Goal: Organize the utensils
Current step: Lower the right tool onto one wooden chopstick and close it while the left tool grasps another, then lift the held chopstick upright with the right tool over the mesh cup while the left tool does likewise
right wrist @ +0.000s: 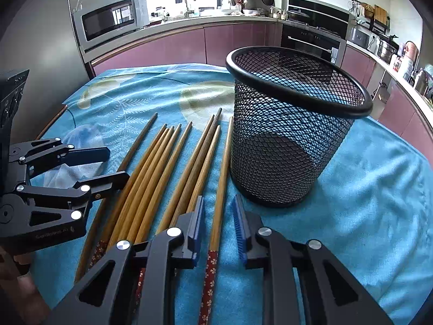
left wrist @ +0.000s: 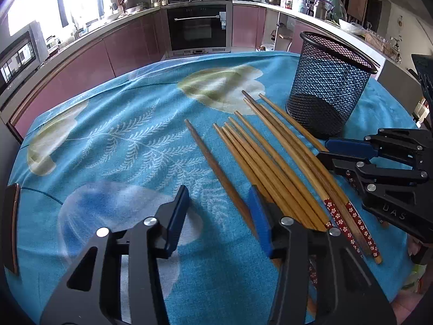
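Note:
Several wooden chopsticks (left wrist: 270,162) (right wrist: 151,176) lie side by side on the blue cloth, some with red flowered ends. A black mesh basket (left wrist: 330,86) (right wrist: 284,149) stands upright and empty just right of them. My left gripper (left wrist: 219,216) (right wrist: 108,165) is open low over the left end of the row, with a single dark chopstick (left wrist: 216,168) between its blue pads, untouched. My right gripper (right wrist: 219,227) (left wrist: 335,155) straddles the rightmost chopstick (right wrist: 220,178) next to the basket; its pads stand narrowly apart on either side without pressing it.
The round table carries a blue leaf-print cloth (left wrist: 121,140). A dark flat object (left wrist: 12,227) lies at its left edge. Kitchen counters, an oven (left wrist: 199,27) and a microwave (right wrist: 108,19) ring the far side. A person's fingers (right wrist: 24,284) show under the left gripper.

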Motion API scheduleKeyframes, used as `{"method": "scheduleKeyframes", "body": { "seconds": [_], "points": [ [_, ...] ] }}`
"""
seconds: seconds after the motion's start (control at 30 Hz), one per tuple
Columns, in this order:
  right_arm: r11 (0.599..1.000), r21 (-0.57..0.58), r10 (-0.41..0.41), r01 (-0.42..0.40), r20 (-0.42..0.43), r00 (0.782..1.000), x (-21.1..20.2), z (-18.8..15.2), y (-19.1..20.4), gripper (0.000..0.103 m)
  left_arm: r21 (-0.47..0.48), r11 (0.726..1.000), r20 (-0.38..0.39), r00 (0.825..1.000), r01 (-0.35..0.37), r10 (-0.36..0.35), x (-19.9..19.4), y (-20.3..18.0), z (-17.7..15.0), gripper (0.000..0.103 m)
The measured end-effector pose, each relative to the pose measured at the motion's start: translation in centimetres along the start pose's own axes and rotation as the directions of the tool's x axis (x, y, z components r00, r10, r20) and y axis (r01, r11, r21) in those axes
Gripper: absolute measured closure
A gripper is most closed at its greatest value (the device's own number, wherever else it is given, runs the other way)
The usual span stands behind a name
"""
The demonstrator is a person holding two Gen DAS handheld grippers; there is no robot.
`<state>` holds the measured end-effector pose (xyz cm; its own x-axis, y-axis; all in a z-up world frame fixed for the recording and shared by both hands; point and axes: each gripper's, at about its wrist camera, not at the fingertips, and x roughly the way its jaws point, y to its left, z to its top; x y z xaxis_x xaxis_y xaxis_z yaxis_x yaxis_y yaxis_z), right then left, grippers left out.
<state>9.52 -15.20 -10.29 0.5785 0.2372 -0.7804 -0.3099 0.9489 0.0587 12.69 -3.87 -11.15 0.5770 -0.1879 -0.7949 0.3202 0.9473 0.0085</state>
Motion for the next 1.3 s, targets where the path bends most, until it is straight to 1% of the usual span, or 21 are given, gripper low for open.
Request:
{"method": "scheduleKeyframes", "body": {
  "seconds": [0.03,0.07,0.1,0.13,0.17,0.2,0.23,0.4,0.53,0.63,0.77,0.83,0.97,1.2,1.3],
  "points": [
    [1.000,0.004,0.010,-0.010,-0.002,1.000,0.1,0.1,0.0,0.093,-0.007,1.000,0.000,1.000,-0.002,0.002,0.0,0.0,0.1,0.067],
    [1.000,0.006,0.016,-0.016,-0.002,1.000,0.1,0.1,0.1,0.096,-0.016,1.000,0.000,1.000,-0.001,0.001,0.0,0.1,0.2,0.073],
    [1.000,0.014,0.022,-0.022,-0.001,1.000,0.1,0.1,0.1,0.096,-0.027,1.000,0.000,1.000,0.002,-0.002,0.0,0.2,0.3,0.078],
    [0.999,0.024,0.032,-0.032,0.002,0.999,0.1,0.1,0.0,0.097,-0.039,0.999,0.000,1.000,0.006,-0.006,0.0,0.2,0.3,0.079],
    [0.999,0.033,0.038,-0.038,0.005,0.999,0.1,0.1,0.0,0.097,-0.051,0.999,0.001,1.000,0.009,-0.009,-0.1,0.4,0.3,0.082],
    [0.998,0.041,0.044,-0.044,0.008,0.999,0.0,0.0,0.0,0.097,-0.064,0.998,0.002,1.000,0.016,-0.016,-0.1,0.5,0.3,0.088],
    [0.998,0.046,0.052,-0.052,0.014,0.999,-0.2,0.0,0.0,0.097,-0.076,0.997,0.004,1.000,0.026,-0.026,-0.3,0.6,0.3,0.090],
    [0.996,0.049,0.075,-0.078,0.056,0.996,-1.7,0.0,0.1,0.097,-0.101,0.994,0.016,0.999,0.042,-0.040,-1.0,1.0,0.1,0.093],
    [0.992,0.048,0.110,-0.116,0.105,0.988,-3.4,0.2,0.0,0.097,-0.101,0.993,0.051,0.997,0.063,-0.058,-2.5,1.2,0.2,0.095],
    [0.990,0.039,0.129,-0.137,0.154,0.979,-5.0,0.5,0.0,0.097,-0.099,0.990,0.082,0.992,0.100,-0.092,-4.1,1.5,0.5,0.095],
    [0.988,0.029,0.143,-0.153,0.223,0.964,-7.1,1.0,0.0,0.097,-0.080,0.982,0.138,0.978,0.171,-0.159,-6.9,1.7,1.2,0.095],
    [0.987,0.031,0.146,-0.159,0.256,0.956,-8.1,1.3,-0.3,0.097,-0.072,0.975,0.173,0.966,0.209,-0.194,-8.6,1.7,1.7,0.096],
    [0.985,0.035,0.148,-0.167,0.310,0.939,-9.7,2.1,-1.0,0.097,-0.062,0.960,0.252,0.935,0.273,-0.249,-11.8,2.0,2.8,0.096],
    [0.986,0.032,0.137,-0.161,0.383,0.914,-11.8,3.8,-2.3,0.097,-0.041,0.930,0.387,0.864,0.365,-0.322,-16.6,2.2,5.9,0.096],
    [0.989,0.029,0.122,-0.147,0.412,0.903,-12.7,4.6,-2.9,0.097,-0.029,0.923,0.427,0.840,0.384,-0.336,-17.6,1.8,7.8,0.096]
  ]
}}
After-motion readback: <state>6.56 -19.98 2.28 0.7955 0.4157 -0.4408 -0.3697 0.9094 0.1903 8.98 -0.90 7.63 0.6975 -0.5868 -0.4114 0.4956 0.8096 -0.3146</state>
